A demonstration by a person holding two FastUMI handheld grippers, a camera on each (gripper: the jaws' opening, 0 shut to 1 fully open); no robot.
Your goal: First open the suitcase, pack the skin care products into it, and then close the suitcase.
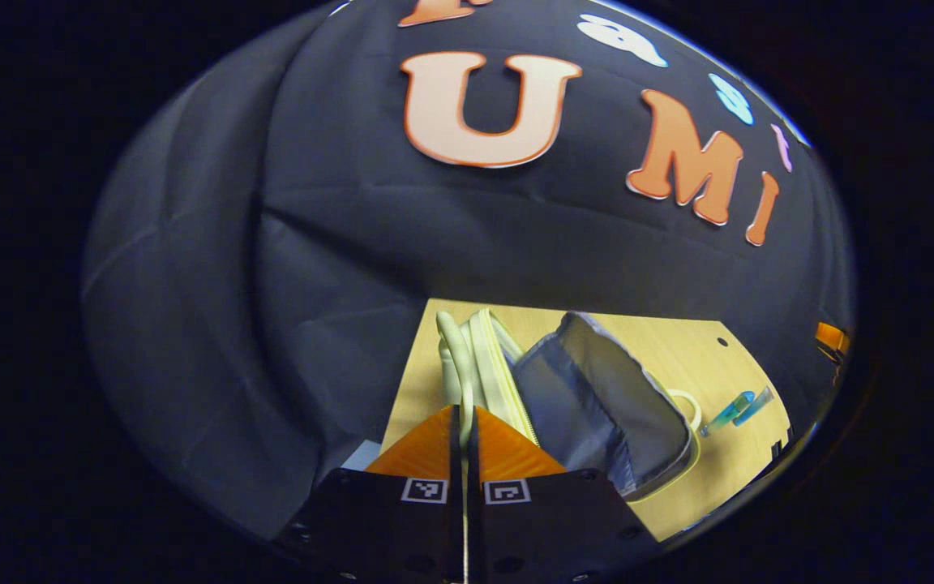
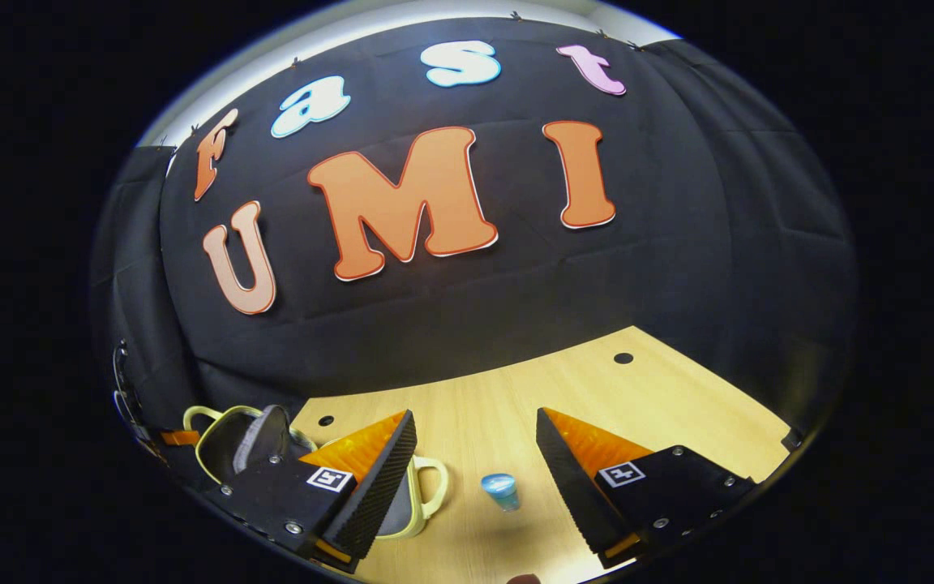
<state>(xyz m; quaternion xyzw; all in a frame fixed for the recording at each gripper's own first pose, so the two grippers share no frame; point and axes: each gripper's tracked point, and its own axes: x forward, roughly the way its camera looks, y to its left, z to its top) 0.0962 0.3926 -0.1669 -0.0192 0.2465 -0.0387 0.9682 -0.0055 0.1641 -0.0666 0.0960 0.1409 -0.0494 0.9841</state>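
A small pale suitcase (image 1: 597, 405) with grey lining lies open on the wooden table (image 1: 678, 349). Its lid (image 1: 479, 357) stands nearly upright. My left gripper (image 1: 464, 414) is shut, and the lid's pale edge runs down between its fingertips. Two teal skin care tubes (image 1: 739, 408) lie on the table to the right of the case. In the right gripper view, my right gripper (image 2: 475, 415) is open above the table (image 2: 597, 389). A small blue-capped bottle (image 2: 501, 489) stands below the gap between its fingers. The suitcase (image 2: 264, 446) sits to its left, partly hidden behind the left finger.
The black cloth wall closes the back and sides of the booth. The table has small round holes (image 2: 623, 358) near its far edge. The case's loop handle (image 2: 434, 487) points toward the bottle. Bare tabletop stretches to the right of the bottle.
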